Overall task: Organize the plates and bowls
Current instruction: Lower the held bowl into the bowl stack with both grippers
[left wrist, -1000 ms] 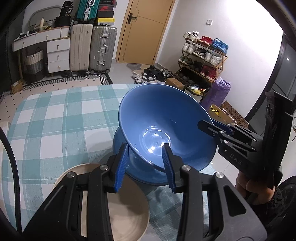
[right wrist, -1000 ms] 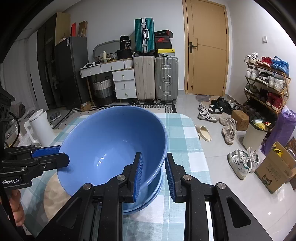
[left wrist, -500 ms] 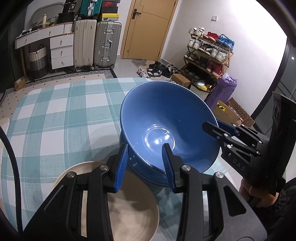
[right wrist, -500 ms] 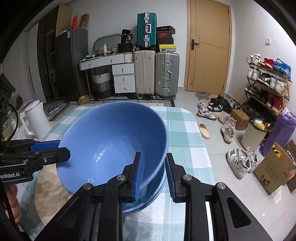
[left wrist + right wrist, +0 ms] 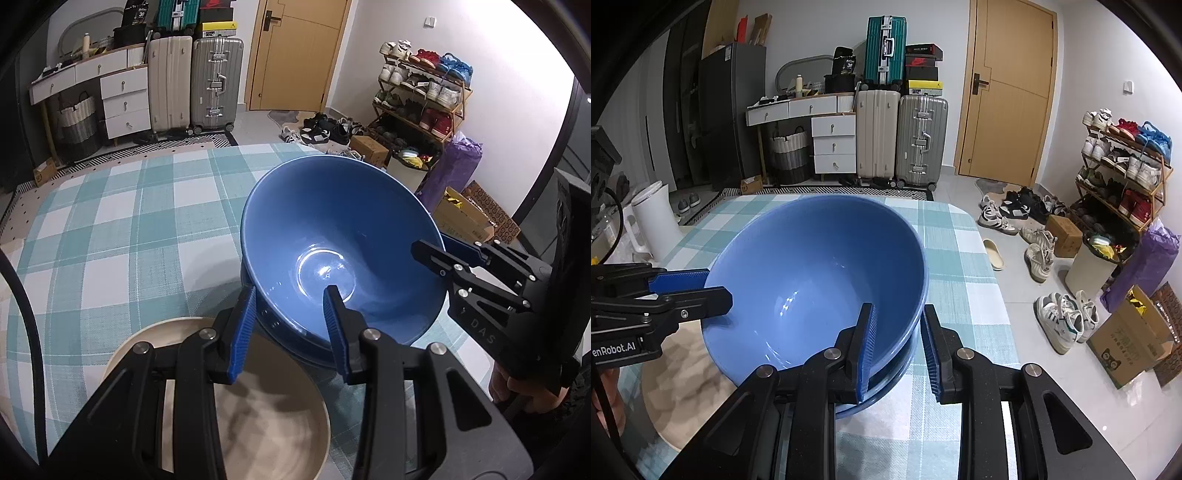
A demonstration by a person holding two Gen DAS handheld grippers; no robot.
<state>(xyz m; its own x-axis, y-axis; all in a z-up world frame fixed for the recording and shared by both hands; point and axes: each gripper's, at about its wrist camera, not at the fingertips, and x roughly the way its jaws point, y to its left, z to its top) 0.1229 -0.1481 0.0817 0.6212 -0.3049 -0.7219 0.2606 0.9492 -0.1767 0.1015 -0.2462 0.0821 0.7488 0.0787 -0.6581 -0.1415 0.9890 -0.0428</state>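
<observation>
**Both grippers clamped on the upper blue bowl**

You hold the blue bowl (image 5: 332, 240) from two sides. Your left gripper (image 5: 291, 325) straddles its near rim, one blue pad inside the bowl and the other against the outer wall, clenched on that rim. Your right gripper (image 5: 897, 339) does the same on the opposite edge: in the right wrist view one pad sits inside the bowl (image 5: 816, 280) and the other outside, gripping the wall between them. In the left wrist view that right gripper (image 5: 436, 251) reaches in from the right side, with your hand (image 5: 524, 391) below it on the handle.

The bowl tilts, its opening turned toward the left gripper, and it sits in a second blue bowl (image 5: 886, 376) of the same colour, whose rim shows just under it at the near edge. You cannot tell from these views whether the upper bowl is fully seated in the lower one.

Both bowls are on the checked tablecloth (image 5: 122, 229), close to the table's right edge. Just beside them, under your left gripper, lies a beige plate (image 5: 280, 424), touching or nearly touching the lower bowl.
</observation>
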